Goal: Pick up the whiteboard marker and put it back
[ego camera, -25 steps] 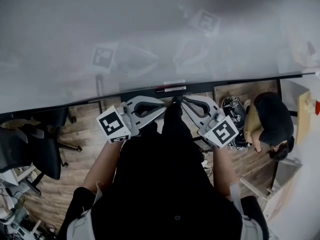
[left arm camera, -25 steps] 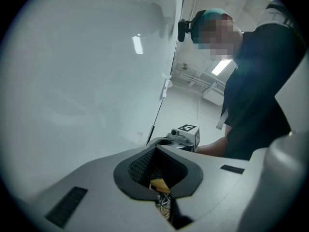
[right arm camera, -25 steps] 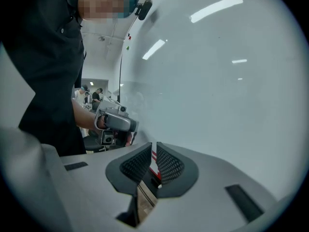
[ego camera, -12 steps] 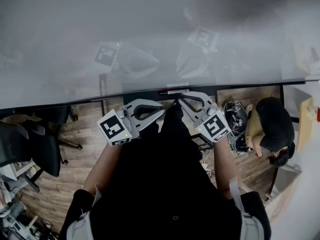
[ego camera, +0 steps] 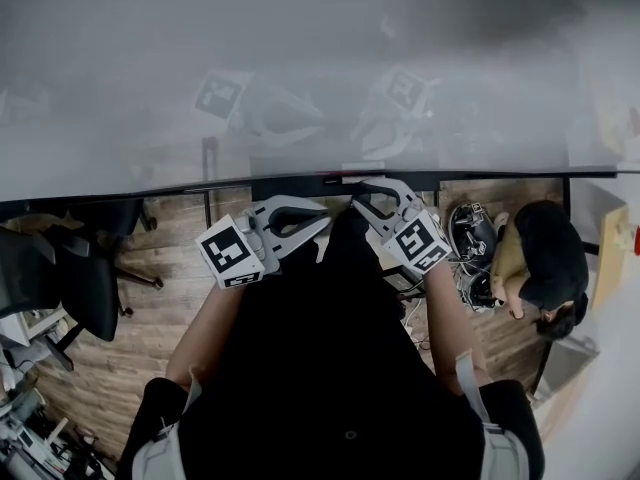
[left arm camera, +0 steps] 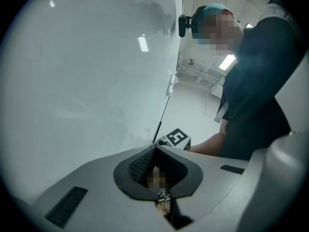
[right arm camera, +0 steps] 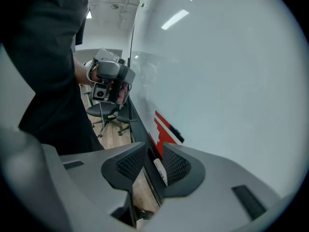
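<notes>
- The right gripper [right arm camera: 154, 150] has its jaws open, one on each side of the marker [right arm camera: 160, 171]; whether a pad touches it I cannot tell.
- The marker lies along the tray [right arm camera: 139, 125] at the foot of the whiteboard [right arm camera: 227, 81], its red end pointing to 12 o'clock in the right gripper view.
- In the head view the marker [ego camera: 348, 178] sits at 12 o'clock from the right gripper's tips.
- The left gripper [ego camera: 323, 224], at 8 o'clock from the marker, has its jaws closed on nothing and is off the tray.
</notes>
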